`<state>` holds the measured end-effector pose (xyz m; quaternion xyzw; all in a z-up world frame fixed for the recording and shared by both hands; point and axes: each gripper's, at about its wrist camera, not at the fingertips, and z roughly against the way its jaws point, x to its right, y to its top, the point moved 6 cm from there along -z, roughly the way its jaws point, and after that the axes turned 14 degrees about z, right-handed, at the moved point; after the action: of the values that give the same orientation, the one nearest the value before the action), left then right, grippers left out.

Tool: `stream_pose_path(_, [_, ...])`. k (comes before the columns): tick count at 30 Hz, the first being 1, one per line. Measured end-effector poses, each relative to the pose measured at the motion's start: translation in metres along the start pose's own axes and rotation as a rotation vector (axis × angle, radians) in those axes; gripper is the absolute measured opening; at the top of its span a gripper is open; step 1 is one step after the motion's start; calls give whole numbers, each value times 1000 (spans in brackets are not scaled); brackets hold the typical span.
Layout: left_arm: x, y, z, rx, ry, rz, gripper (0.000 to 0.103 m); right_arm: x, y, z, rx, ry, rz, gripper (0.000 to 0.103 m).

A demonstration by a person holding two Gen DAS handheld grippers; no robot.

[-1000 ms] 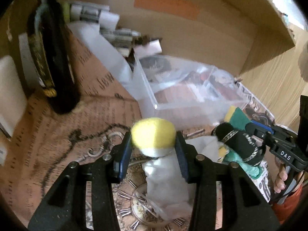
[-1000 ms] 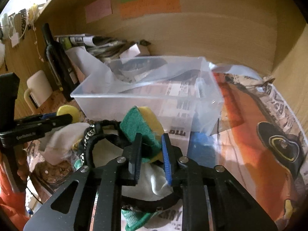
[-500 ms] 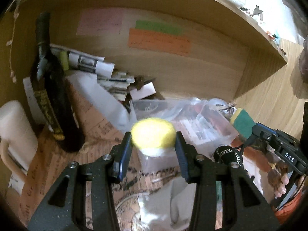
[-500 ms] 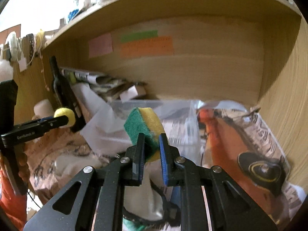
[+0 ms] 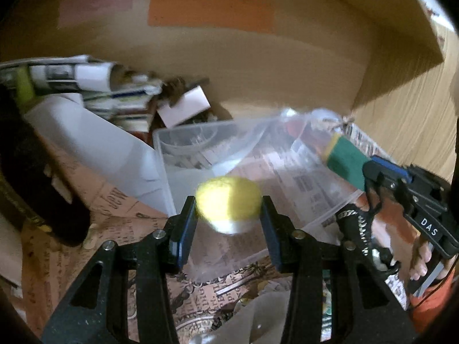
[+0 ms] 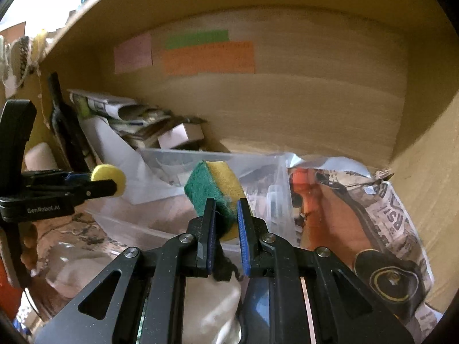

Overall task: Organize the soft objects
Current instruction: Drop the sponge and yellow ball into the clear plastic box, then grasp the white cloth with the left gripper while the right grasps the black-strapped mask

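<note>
My left gripper point(image 5: 228, 215) is shut on a yellow and white soft ball point(image 5: 228, 200), held in the air in front of the clear plastic bin point(image 5: 183, 134). The ball also shows in the right wrist view point(image 6: 110, 179). My right gripper point(image 6: 225, 215) is shut on a green and yellow sponge point(image 6: 213, 190), held above the bin's point(image 6: 160, 215) near wall. The sponge also shows at the right of the left wrist view point(image 5: 344, 160). A black beaded band point(image 5: 358, 229) hangs below the right gripper.
A dark bottle point(image 5: 31, 189) stands at the left. Rolled newspapers point(image 5: 86, 83) and a white box point(image 5: 186, 106) lie behind the bin. A newspaper-print bag point(image 6: 373, 215) lies at the right. White cloth point(image 6: 212, 309) lies below the grippers. Wooden walls enclose the shelf.
Both grippers have risen with their loads and moved forward toward the bin. The ball and the sponge now hang nearer the bin's opening.
</note>
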<state>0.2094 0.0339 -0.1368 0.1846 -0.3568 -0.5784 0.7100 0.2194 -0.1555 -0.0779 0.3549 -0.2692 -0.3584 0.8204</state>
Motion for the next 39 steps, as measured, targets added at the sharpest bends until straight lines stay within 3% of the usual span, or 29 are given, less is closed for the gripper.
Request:
stream_pose_path(6, [5, -4, -21, -62, 25, -43, 44, -3, -6, -22, -78, 28, 13, 14])
stream_pose_path(13, [7, -7, -25, -75, 38, -58, 48, -8, -14, -37, -151, 59, 17, 17])
stream_pose_path(14, [8, -7, -26, -75, 38, -59, 49, -9, -14, -37, -151, 55, 20, 20])
stream_pose_path(15, [8, -7, -26, -77, 37, -60, 51, -9, -13, -37, -155, 51, 24, 29])
stream_pose_path(17, [10, -7, -24, -75, 31, -64, 56, -10, -12, -35, -152, 56, 29, 53])
stream_pose_path(21, [12, -4, -9, -21, 36, -66, 72, -12, -7, -23, -122, 44, 42, 64])
stream_pose_path(25, [11, 1, 13, 36, 28, -55, 83, -10, 1, -2, -65, 16, 37, 85])
stream_pose_path(29, [10, 3, 42, 108, 26, -27, 97, -10, 8, 17, -19, -19, 48, 90])
stream_pose_path(32, [11, -1, 57, 143, 31, -24, 100, -11, 8, 33, 9, -27, 45, 101])
stream_pose_path(39, [13, -33, 74, 166, 61, -40, 102, -18, -8, 44, -4, -12, 24, 103])
